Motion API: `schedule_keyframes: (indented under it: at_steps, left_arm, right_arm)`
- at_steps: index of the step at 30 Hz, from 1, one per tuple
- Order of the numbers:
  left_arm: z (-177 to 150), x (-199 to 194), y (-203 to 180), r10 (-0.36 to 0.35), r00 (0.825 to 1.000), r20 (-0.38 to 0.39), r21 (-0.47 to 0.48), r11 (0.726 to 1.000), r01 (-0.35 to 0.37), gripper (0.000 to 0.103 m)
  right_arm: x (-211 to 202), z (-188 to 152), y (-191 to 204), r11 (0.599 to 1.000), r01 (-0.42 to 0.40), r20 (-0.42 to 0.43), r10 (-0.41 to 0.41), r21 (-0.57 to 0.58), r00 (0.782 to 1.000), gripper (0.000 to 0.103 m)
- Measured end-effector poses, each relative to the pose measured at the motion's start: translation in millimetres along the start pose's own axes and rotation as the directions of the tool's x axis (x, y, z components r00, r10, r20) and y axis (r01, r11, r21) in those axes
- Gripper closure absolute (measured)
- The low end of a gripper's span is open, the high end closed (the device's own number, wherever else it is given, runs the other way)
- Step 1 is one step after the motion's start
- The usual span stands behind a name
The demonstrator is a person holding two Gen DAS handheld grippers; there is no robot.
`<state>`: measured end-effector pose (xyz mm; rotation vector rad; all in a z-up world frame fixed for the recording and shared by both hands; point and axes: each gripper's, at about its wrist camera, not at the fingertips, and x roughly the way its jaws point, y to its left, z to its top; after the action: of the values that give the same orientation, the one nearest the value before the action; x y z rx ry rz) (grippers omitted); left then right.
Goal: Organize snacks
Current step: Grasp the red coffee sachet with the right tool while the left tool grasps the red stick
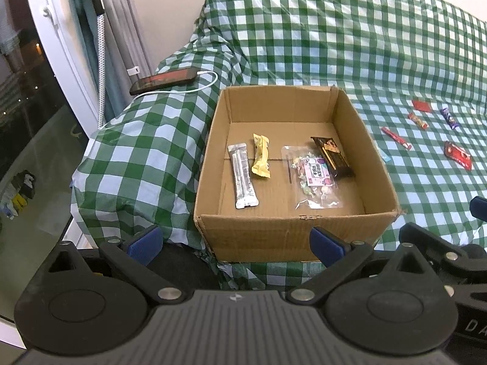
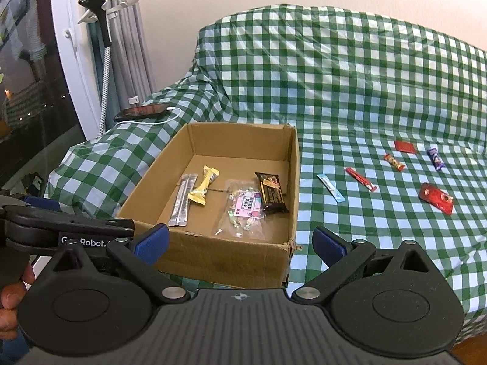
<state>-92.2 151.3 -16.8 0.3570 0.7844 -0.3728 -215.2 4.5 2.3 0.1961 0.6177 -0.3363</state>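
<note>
An open cardboard box [image 1: 292, 237] [image 2: 234, 258] rests on a green checked cloth. Inside lie a silver stick pack [image 1: 243, 176] [image 2: 182, 200], a yellow bar [image 1: 261, 155] [image 2: 204, 189], a clear candy bag [image 1: 312, 176] [image 2: 243, 210] and a dark chocolate bar [image 1: 331, 156] [image 2: 271, 192]. Right of the box, loose on the cloth, are a blue stick [image 2: 331, 187], a red stick [image 2: 360, 179] [image 1: 396, 138], an orange bar [image 2: 394, 162], a red square packet [image 2: 405, 146], a purple bar [image 2: 436, 158] and a red wrapper [image 2: 436, 197] [image 1: 458, 155]. My left gripper [image 1: 236, 243] and right gripper [image 2: 240, 243] both hang open and empty before the box's near wall.
A phone [image 1: 164, 80] [image 2: 142, 111] on a white charging cable lies on the covered armrest behind the box. A stand with a white clamp [image 2: 103, 9] rises by the curtain and window at left. A hand [image 2: 12, 292] shows at the lower left of the right wrist view.
</note>
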Motion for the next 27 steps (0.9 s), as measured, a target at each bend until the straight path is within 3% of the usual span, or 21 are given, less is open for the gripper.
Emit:
schedule_keyframes:
  at_steps: [14, 21, 27]
  left_arm:
    - [30, 23, -43, -0.007, 0.999, -0.036, 0.084, 0.996, 0.01, 0.0]
    - [57, 33, -87, -0.046, 0.998, -0.038, 0.134, 0.99, 0.05, 0.0]
    - [91, 46, -135, -0.119, 0.991, -0.058, 0.149, 0.981, 0.127, 0.0]
  right_arm:
    - [14, 3, -51, 0.993, 0.043, -0.005, -0.042, 0.111, 0.999, 0.003]
    - [10, 5, -104, 0.97, 0.14, 0.004, -0.144, 0.2, 0.99, 0.003]
    - [13, -1, -165, 0.926, 0.248, -0.006, -0.257, 0.285, 0.966, 0.003]
